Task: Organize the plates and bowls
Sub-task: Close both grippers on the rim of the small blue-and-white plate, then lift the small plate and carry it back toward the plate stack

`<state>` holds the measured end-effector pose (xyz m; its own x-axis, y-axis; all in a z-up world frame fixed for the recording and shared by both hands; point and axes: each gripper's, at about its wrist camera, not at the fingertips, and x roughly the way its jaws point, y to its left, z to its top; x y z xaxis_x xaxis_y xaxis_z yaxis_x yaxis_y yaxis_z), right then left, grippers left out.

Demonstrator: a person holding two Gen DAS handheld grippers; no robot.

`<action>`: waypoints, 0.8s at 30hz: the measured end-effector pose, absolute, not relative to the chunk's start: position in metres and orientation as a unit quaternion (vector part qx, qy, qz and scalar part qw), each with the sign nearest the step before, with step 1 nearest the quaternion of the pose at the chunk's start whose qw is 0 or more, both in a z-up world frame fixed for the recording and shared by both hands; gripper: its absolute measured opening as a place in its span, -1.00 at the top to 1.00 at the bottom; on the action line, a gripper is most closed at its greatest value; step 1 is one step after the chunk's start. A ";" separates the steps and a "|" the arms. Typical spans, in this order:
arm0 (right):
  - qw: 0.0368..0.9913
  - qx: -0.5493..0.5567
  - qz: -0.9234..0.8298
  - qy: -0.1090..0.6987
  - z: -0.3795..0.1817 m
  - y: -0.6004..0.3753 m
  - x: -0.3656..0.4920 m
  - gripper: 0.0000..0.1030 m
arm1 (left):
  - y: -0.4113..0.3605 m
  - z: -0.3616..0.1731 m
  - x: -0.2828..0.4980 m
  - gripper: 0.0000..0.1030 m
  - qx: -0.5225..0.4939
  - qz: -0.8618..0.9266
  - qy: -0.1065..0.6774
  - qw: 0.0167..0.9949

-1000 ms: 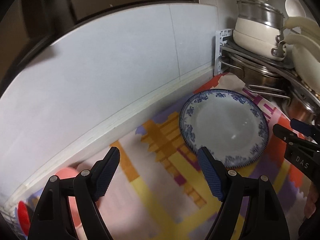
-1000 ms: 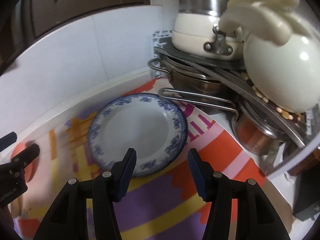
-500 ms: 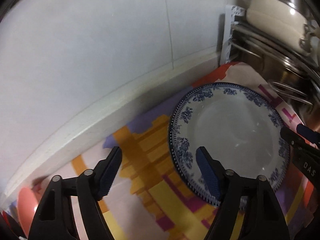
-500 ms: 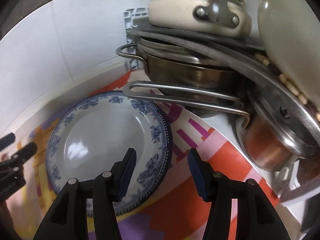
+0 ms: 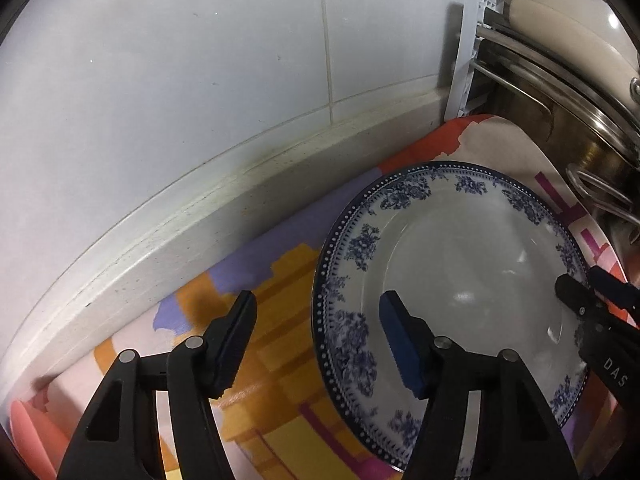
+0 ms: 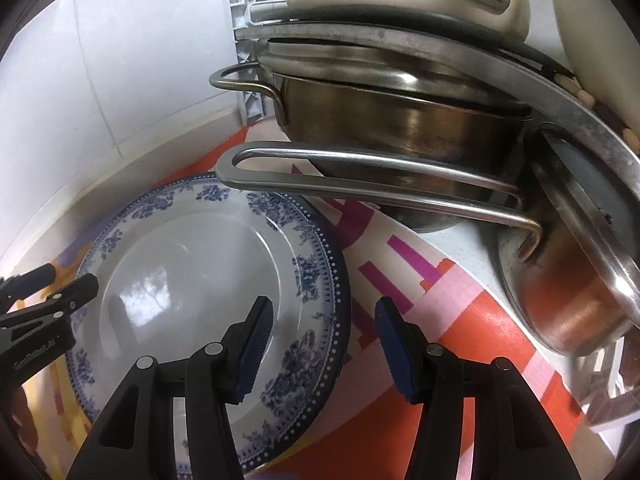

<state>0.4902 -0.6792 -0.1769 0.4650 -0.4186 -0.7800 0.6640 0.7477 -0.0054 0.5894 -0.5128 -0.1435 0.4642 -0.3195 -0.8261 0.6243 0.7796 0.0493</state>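
Observation:
A white plate (image 5: 460,280) with a blue floral rim lies flat on a colourful mat (image 5: 276,280). My left gripper (image 5: 318,320) hovers low over the plate's left rim. One finger is over the mat and the other over the plate, and the jaws are closing without pressing on anything. In the right wrist view the same plate (image 6: 180,280) has its right rim between the fingers of my right gripper (image 6: 324,320), which is open and not touching it. Each gripper shows at the edge of the other's view: the right gripper (image 5: 592,292) and the left gripper (image 6: 60,288).
A steel pot (image 6: 400,120) and a long loop handle (image 6: 360,192) crowd the plate's far right edge. A copper-toned pot (image 6: 568,320) stands further right. A cream pot (image 5: 568,52) sits on the rack above. The tiled wall (image 5: 200,80) runs behind the mat. A pink object (image 5: 28,432) lies at the left.
Both grippers have come down and closer to the plate, which now fills more of each view. The left jaws have narrowed. The right jaws keep the same gap.

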 end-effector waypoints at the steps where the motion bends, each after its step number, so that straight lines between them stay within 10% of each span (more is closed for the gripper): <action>1: 0.843 0.153 -0.319 0.406 -0.178 -0.681 0.491 -0.05 | -0.514 -0.145 0.591 -0.11 0.175 -0.282 0.437 0.836; 10: 0.845 0.162 -0.307 0.408 -0.180 -0.688 0.492 0.08 | -0.532 -0.153 0.601 0.28 0.157 -0.316 0.456 0.817; 24: 0.846 0.158 -0.303 0.410 -0.180 -0.686 0.500 0.19 | -0.535 -0.153 0.600 0.31 0.159 -0.322 0.451 0.817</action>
<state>0.5003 -0.6861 -0.1803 0.4800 -0.3827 -0.7894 0.6418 0.7667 0.0185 0.5996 -0.5350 -0.1530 0.3859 -0.3831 -0.8392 0.6704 0.7414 -0.0302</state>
